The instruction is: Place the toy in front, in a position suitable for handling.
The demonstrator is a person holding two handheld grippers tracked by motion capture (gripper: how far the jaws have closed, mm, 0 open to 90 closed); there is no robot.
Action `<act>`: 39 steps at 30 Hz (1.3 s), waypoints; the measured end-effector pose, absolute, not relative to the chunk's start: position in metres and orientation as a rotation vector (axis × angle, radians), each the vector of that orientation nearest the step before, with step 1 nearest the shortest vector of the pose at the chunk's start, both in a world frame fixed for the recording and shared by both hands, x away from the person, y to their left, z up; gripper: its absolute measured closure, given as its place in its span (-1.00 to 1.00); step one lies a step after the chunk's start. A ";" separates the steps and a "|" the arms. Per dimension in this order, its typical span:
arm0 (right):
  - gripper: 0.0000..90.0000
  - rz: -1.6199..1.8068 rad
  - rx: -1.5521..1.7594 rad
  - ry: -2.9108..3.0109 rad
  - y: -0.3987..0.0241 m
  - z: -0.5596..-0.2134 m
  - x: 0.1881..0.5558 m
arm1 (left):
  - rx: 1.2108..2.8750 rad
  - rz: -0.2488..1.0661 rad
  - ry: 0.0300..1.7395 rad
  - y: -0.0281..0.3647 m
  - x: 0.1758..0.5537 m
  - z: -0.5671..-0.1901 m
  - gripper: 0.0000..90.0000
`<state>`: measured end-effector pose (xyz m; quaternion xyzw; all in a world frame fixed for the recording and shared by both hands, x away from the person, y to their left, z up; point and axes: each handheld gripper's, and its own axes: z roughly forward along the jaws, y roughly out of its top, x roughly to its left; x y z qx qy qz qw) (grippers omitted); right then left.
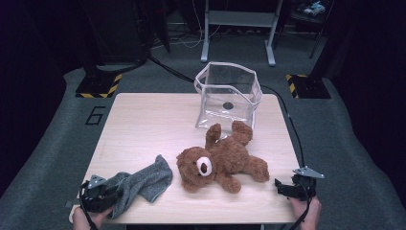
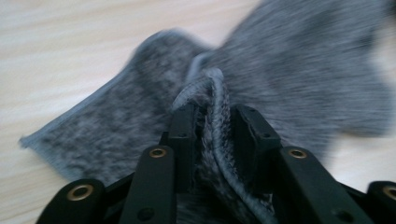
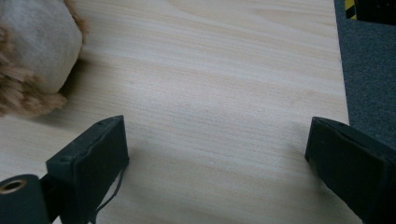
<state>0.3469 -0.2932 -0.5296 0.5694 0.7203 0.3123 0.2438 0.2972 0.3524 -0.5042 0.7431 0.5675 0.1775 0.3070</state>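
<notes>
My left gripper [image 2: 212, 123] jaws are pinching a fold of the grey sock [image 2: 140, 116], seemingly lightly; the blur leaves that unsure. The sock is lying at the surface's [image 1: 143, 120] near left corner. My right gripper [image 3: 215, 154] is sitting open, empty, beside the bear [image 1: 220, 163]. A thin bite could be slipping free when lifting.

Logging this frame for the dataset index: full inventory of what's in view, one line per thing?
grey sock: 1, grey knit, near left of table, a fold between the left gripper's jaws
teddy bear: 1, brown, table centre, lying on its back
clear bag: 1, transparent, white trim, far edge, open top
table: 1, light wood
left gripper: 1, black, shut on the sock fold
right gripper: 1, black, open over bare table
hands: 2, near edge
</notes>
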 end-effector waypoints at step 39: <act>-0.88 0.851 1.595 2.027 -0.287 -0.523 0.351 | 1.859 0.584 1.467 0.363 0.353 -0.499 -0.41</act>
